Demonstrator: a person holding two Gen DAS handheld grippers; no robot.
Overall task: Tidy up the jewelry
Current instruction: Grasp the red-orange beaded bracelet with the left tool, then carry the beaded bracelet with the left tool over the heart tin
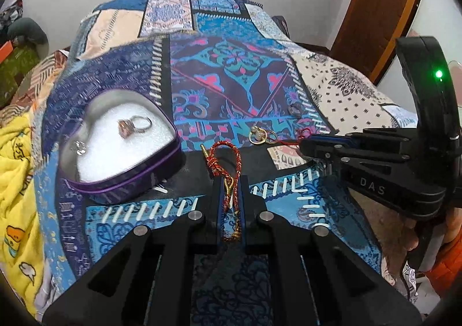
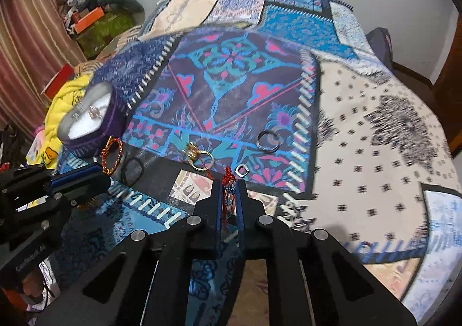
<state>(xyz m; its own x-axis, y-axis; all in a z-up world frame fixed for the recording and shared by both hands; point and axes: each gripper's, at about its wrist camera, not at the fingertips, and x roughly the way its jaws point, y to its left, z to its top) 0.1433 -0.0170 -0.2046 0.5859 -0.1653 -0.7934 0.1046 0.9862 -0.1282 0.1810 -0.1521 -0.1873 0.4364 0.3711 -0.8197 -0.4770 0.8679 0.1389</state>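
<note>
A purple heart-shaped box [image 1: 127, 179] with white foam holds a pink-stone ring [image 1: 133, 125] and a small silver piece [image 1: 78, 147]; it also shows in the right wrist view [image 2: 86, 121]. My left gripper [image 1: 230, 181] is shut on a red-and-gold braided bracelet [image 1: 228, 158], just right of the box. My right gripper [image 2: 230, 184] is shut on a red thread charm [image 2: 228, 181]; it shows in the left wrist view [image 1: 303, 144] too. Gold rings [image 2: 199, 157], a dark ring [image 2: 268, 140] and a small silver square piece [image 2: 242, 170] lie on the bedspread.
The bed is covered by a blue patchwork bedspread [image 2: 361, 112]. A yellow blanket [image 1: 17, 176] lies at the left. Boxes and clutter [image 2: 92, 20] stand by the wall, a wooden door [image 1: 381, 8] at the right.
</note>
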